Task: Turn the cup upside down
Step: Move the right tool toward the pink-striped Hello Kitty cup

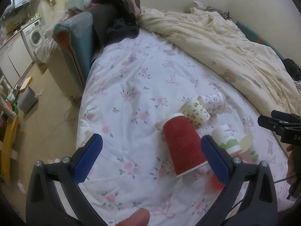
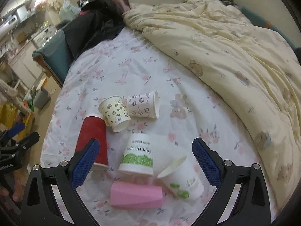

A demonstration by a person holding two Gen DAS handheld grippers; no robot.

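Note:
Several cups lie or stand on the floral bed sheet. A red ribbed cup stands upside down, slightly tilted. My left gripper is open above the sheet; the red cup sits just inside its right finger. My right gripper is open and empty over an upside-down white cup with green print, a pink cup on its side and a tipped white cup. A yellow patterned cup and a pink patterned cup lie beyond.
A cream quilt is bunched along the right of the bed. Dark clothes and a teal headboard are at the far left. The floor with a grey bin lies left of the bed.

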